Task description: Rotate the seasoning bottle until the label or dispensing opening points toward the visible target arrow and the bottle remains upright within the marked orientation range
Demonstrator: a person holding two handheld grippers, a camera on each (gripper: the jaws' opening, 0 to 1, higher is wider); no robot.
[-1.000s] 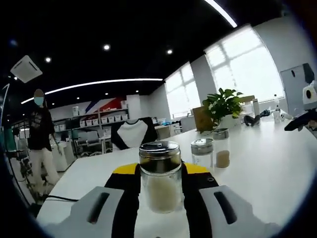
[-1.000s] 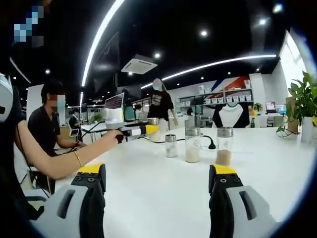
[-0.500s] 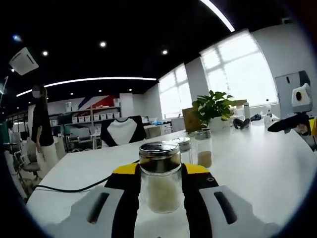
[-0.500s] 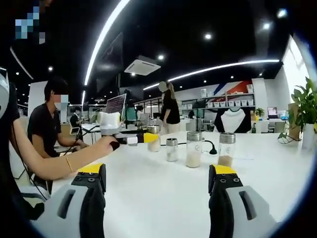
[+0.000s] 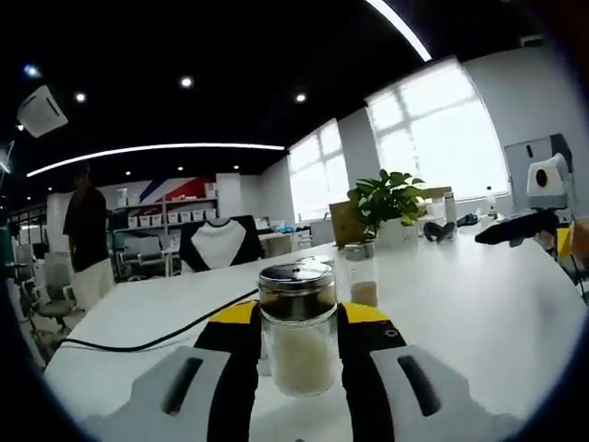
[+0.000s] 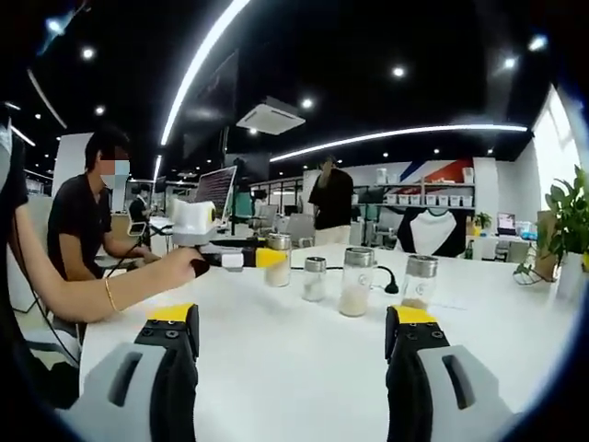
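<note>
A glass seasoning bottle (image 5: 296, 359) with pale grains and a shiny metal lid stands upright between the yellow-tipped black jaws of my left gripper (image 5: 296, 313), which is shut on it. Whether its base touches the white table (image 5: 479, 322) I cannot tell. In the right gripper view the same bottle (image 6: 277, 261) is at the left end of a row, held by the left gripper (image 6: 241, 259) in a person's hand. My right gripper (image 6: 292, 339) is open over bare table, well short of the row. It also appears far right (image 5: 529, 223) in the left gripper view.
Three more glass shaker bottles (image 6: 315, 278) (image 6: 354, 282) (image 6: 419, 281) stand in a row on the table; one (image 5: 361, 276) sits behind the held bottle. A black cable (image 5: 156, 339) crosses the table. A potted plant (image 5: 386, 198), a seated person (image 6: 83, 226) and a standing person (image 6: 331, 198) are around.
The left gripper stays shut on the bottle. The background in the left gripper view has slid left, so that camera turned. The standing person has walked across.
</note>
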